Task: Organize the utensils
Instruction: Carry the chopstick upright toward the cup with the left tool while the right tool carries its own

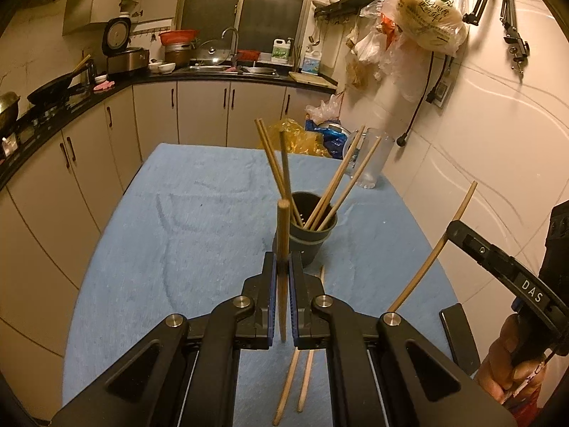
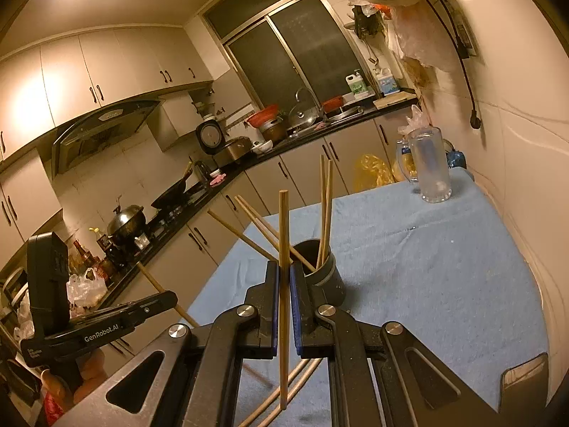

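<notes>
Both tongs clamp one chopstick each: left gripper, right gripper. Lowering together, they could collide or tip the dark cup at 12 o'clock.

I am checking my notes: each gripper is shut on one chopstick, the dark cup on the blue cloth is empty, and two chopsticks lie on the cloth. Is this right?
Not quite: the dark cup is not empty. The left wrist view shows several chopsticks standing in it. The rest holds: the left gripper and the right gripper each clamp one chopstick, and two lie on the blue cloth.
</notes>
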A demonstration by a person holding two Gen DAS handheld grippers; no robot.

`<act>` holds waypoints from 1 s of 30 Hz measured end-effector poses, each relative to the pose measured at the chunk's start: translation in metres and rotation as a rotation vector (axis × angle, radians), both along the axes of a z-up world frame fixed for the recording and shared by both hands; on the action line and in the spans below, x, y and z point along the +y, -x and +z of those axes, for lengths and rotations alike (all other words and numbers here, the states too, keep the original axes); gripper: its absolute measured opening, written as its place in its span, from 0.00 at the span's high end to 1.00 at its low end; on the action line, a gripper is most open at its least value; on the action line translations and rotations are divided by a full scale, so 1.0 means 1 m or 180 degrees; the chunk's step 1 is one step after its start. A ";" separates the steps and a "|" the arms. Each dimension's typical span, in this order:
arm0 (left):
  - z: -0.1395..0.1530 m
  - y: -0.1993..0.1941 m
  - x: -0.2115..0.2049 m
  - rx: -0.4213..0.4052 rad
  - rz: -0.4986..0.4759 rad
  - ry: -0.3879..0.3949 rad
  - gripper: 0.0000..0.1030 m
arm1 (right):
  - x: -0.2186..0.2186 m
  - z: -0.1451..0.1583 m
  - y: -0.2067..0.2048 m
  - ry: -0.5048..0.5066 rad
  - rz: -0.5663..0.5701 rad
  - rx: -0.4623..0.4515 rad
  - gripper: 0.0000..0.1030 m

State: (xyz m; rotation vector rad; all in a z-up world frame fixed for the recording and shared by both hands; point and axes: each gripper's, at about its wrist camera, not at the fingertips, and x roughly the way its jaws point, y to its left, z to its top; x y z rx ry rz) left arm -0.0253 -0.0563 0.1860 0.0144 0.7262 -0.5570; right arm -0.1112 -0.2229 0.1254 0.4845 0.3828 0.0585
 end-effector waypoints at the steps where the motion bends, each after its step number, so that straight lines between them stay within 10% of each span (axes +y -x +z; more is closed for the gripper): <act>1: 0.002 0.000 0.000 -0.0006 -0.0007 0.0004 0.94 | -0.001 0.000 0.000 -0.0004 -0.0007 -0.0003 0.94; 30: 0.006 0.000 0.003 -0.0040 -0.0064 0.0019 0.94 | 0.001 0.009 -0.001 0.0017 -0.0045 0.0007 0.94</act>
